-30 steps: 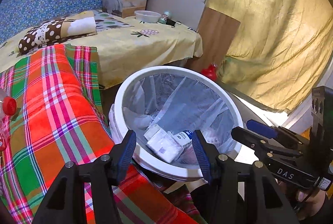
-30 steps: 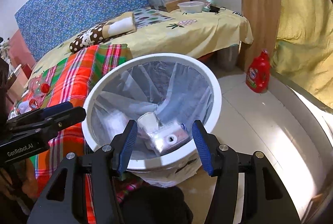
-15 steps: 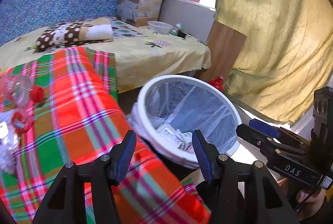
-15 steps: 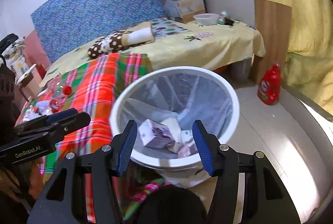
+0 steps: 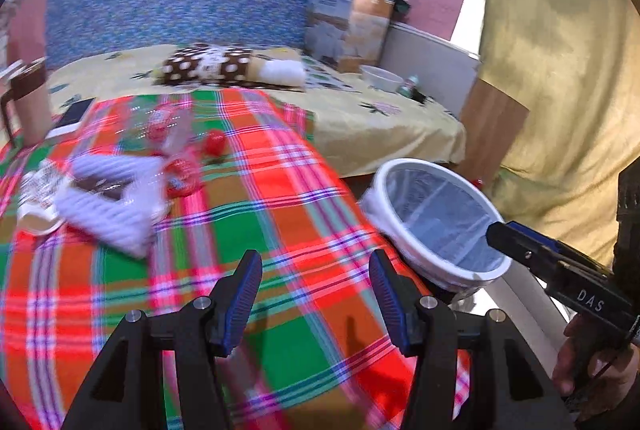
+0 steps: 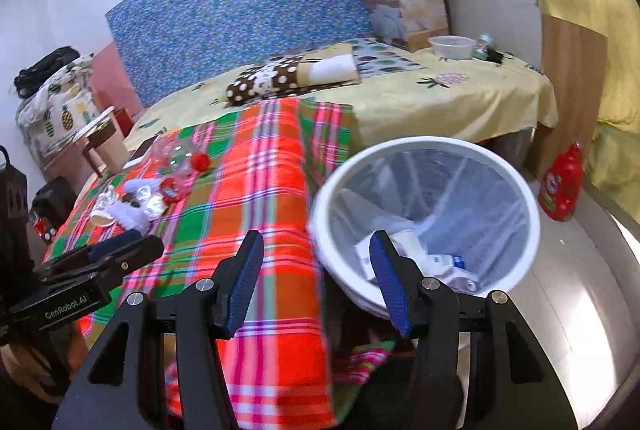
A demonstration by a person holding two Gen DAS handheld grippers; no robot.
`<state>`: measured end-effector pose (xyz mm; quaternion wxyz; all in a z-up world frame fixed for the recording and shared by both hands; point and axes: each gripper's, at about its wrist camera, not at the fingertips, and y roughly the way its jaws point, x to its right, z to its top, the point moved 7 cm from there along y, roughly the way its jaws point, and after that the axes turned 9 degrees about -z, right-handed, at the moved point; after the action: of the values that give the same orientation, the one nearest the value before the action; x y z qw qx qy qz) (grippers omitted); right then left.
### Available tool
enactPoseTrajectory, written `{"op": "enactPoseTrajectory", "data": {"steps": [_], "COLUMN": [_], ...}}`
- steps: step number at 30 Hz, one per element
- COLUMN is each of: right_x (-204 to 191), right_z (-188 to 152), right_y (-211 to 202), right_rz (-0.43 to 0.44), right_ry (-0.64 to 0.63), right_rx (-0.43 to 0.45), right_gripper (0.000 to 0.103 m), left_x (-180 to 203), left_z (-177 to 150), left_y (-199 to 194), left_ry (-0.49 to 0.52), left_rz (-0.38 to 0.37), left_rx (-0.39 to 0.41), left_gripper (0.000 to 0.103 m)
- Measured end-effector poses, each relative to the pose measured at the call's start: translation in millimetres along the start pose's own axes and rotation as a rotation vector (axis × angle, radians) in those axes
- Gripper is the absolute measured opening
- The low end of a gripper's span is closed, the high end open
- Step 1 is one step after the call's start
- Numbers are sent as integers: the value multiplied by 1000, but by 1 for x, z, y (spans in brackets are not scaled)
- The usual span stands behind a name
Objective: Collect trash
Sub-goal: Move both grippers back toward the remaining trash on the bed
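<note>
The remaining trash (image 5: 120,186), a blurred heap of clear wrappers, red caps and white scraps, lies on the plaid blanket (image 5: 256,214) on the bed, ahead and to the left of both tools, well apart from the white bin (image 6: 424,214). The left hand-held gripper (image 5: 314,300), spread and empty, is nearer to it; the right hand-held gripper (image 6: 316,282), also spread and empty, straddles the bin's rim.

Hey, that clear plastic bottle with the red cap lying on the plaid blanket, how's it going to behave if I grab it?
The clear bottle looks empty and crumpled, so it is probably very light and may cave under the fingers. It lies on its side, so a nudge might roll it, though the soft plaid blanket should slow that. Smooth plastic could be slippery.
</note>
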<state>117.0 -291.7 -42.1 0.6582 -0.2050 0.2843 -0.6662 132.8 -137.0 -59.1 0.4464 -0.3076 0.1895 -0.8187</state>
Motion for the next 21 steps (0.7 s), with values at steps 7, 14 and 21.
{"op": "enactPoseTrajectory", "data": {"steps": [7, 14, 21], "right_x": [-36, -66, -94], "right_z": [-3, -2, -4], "right_y": [0, 1, 7], "right_rz": [62, 119, 166], "right_ry": [-63, -109, -152], "right_rx": [-2, -4, -13], "right_gripper": [57, 57, 57], "left_x": [-36, -63, -94], "left_z": [-12, -20, -21], "left_y": [-31, -56, -77], "left_ry": [-53, -91, -122], "left_rz": [73, 137, 201], "left_rx": [22, 51, 78], "left_gripper": [41, 40, 40]}}
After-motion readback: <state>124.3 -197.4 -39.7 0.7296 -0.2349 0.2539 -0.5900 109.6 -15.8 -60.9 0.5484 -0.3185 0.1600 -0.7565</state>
